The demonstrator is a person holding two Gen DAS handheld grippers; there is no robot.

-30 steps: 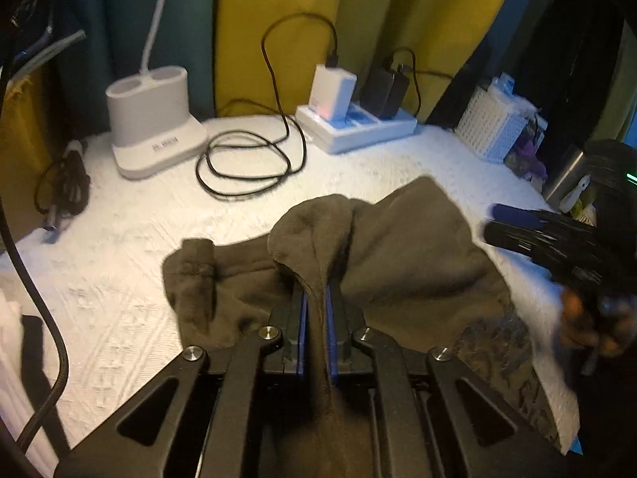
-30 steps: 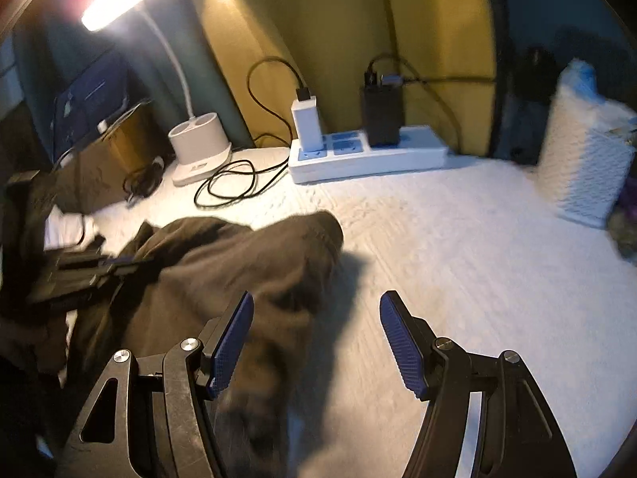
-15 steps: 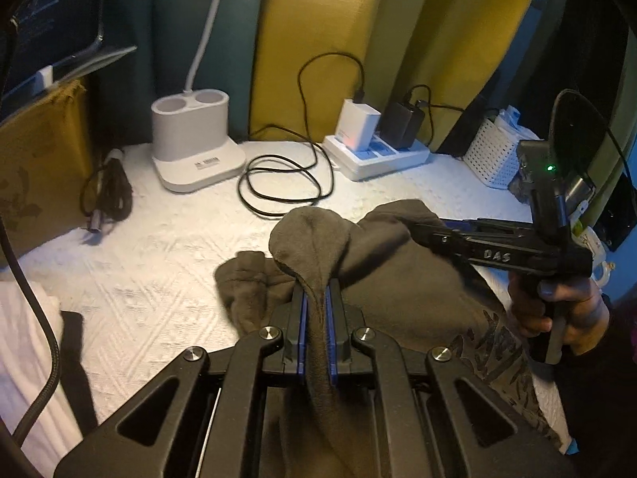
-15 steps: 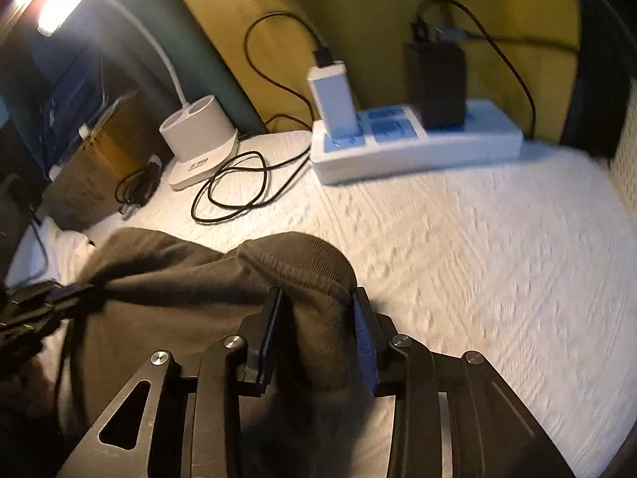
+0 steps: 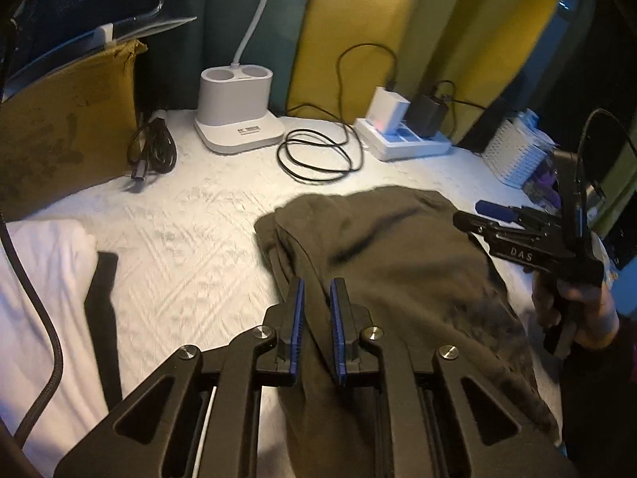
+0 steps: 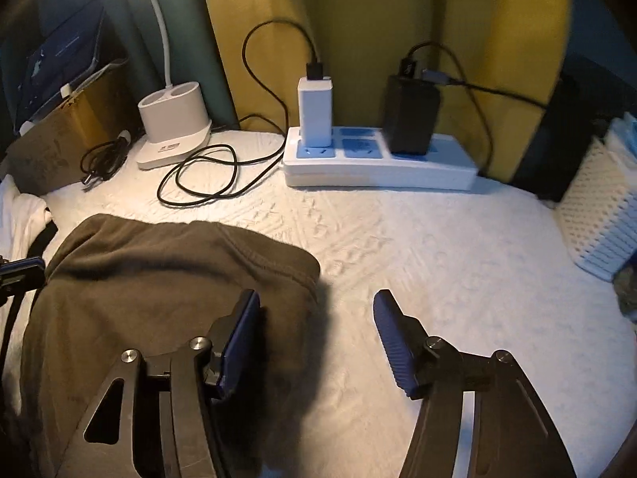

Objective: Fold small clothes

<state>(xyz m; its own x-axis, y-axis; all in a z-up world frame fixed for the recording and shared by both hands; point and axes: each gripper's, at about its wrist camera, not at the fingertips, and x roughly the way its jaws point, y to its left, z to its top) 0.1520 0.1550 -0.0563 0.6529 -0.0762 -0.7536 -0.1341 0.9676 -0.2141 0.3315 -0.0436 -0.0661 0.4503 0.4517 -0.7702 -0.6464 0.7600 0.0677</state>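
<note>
A dark olive-brown garment (image 5: 398, 263) lies spread low on the white textured bed cover (image 5: 191, 247). My left gripper (image 5: 317, 290) hovers over its near left part. Its jaws are opening, and a fold of the cloth still runs between the blue pads (image 5: 297, 310) with a gap showing. At the garment's right edge a hand (image 5: 573, 306) holds my right gripper (image 5: 477, 214). In the right wrist view that gripper (image 6: 316, 306) is opening wide with only bed cover between the fingers. The garment (image 6: 159, 271) ends under its left finger.
Along the back stand a white lamp base (image 5: 239, 119), a coiled black cable (image 5: 318, 155) and a white power strip (image 5: 406, 143) with chargers. A white perforated basket (image 5: 517, 155) sits at the right. White cloth (image 5: 36, 279) lies at the left, below a brown bag (image 5: 67, 119).
The left jaws parted and the raised fold they pinched has sunk flat. The right gripper, shut on the garment's far edge half a second ago, let go and opened wide.
</note>
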